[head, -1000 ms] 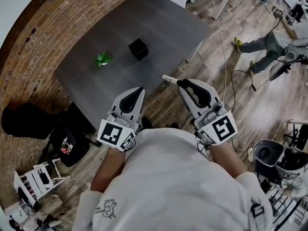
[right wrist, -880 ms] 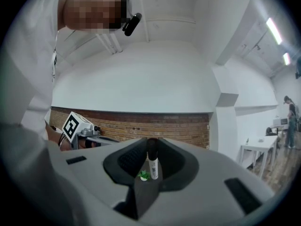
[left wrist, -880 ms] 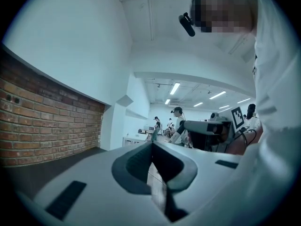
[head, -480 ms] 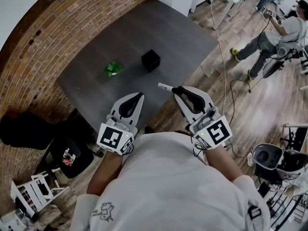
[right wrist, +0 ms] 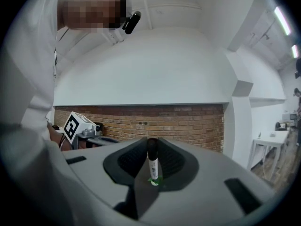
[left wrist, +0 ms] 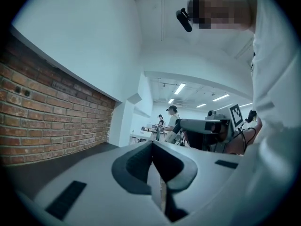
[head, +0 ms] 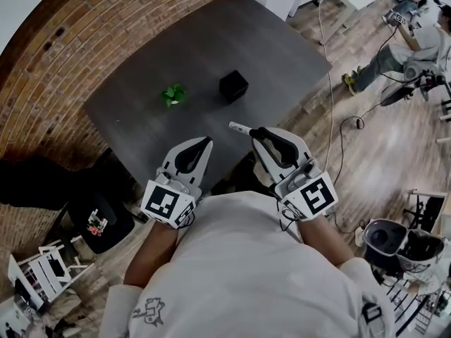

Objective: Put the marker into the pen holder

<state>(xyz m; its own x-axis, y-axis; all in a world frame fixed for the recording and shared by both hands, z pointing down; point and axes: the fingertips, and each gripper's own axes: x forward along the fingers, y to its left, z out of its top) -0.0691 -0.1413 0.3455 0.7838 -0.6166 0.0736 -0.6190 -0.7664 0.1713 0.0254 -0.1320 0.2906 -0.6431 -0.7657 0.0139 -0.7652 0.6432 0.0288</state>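
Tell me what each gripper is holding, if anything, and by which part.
The right gripper clamps the marker near its black end, the white body sticking out sideways. The left gripper holds nothing, its jaws together.

My left gripper (head: 205, 143) and right gripper (head: 256, 132) are smooth, matt pale plastic, with darker dull linings inside the jaws. The marker (right wrist: 152, 165) has a smooth white plastic barrel. The bench (head: 176, 48) is dark grey and matt, and the pen holder (head: 233, 86) on it looks matt black. Behind the bench the wall (head: 77, 34) is rough brick. Beside the bench the floor (head: 373, 146) is faintly shiny wood planking.
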